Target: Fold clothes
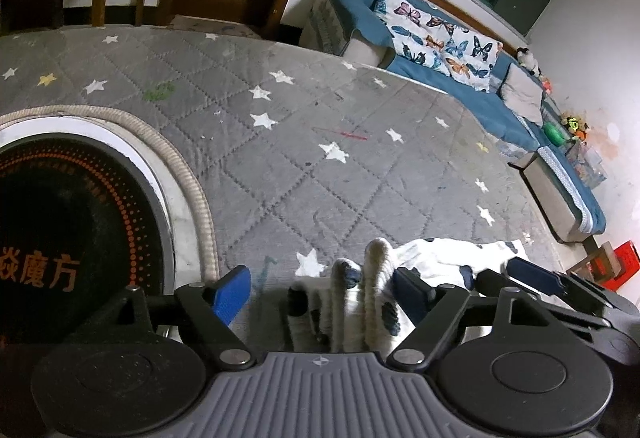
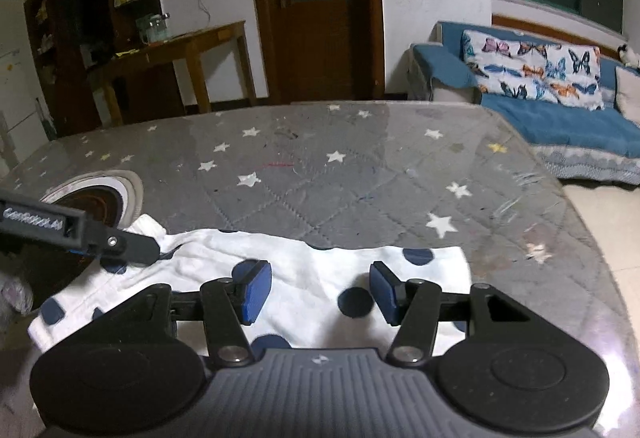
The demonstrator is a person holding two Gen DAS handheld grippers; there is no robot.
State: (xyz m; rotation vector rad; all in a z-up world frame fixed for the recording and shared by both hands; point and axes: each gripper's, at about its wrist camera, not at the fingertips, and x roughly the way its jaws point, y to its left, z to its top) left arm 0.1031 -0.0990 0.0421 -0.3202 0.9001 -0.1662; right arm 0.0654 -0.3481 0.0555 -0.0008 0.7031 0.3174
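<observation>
Quilted grey star-print cover (image 2: pixel 320 178) under rumpled white navy-dotted garment (image 2: pixel 304 278), both grippers' ribbed blue fingers (image 2: pixel 256 290) spread, empty.

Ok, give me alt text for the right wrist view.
The right gripper hangs open above a white garment with navy dots lying on a grey star-print quilted table cover. The left gripper reaches the garment's left end; a blue sofa stands behind.

Grey star-print quilted cover (image 2: pixel 320 174), round black heater plate (image 1: pixel 68 230), blue sofa (image 2: pixel 560 122) with butterfly cushion (image 2: pixel 532 72), wooden desk (image 2: pixel 176 50), brown door (image 2: pixel 316 6).
</observation>
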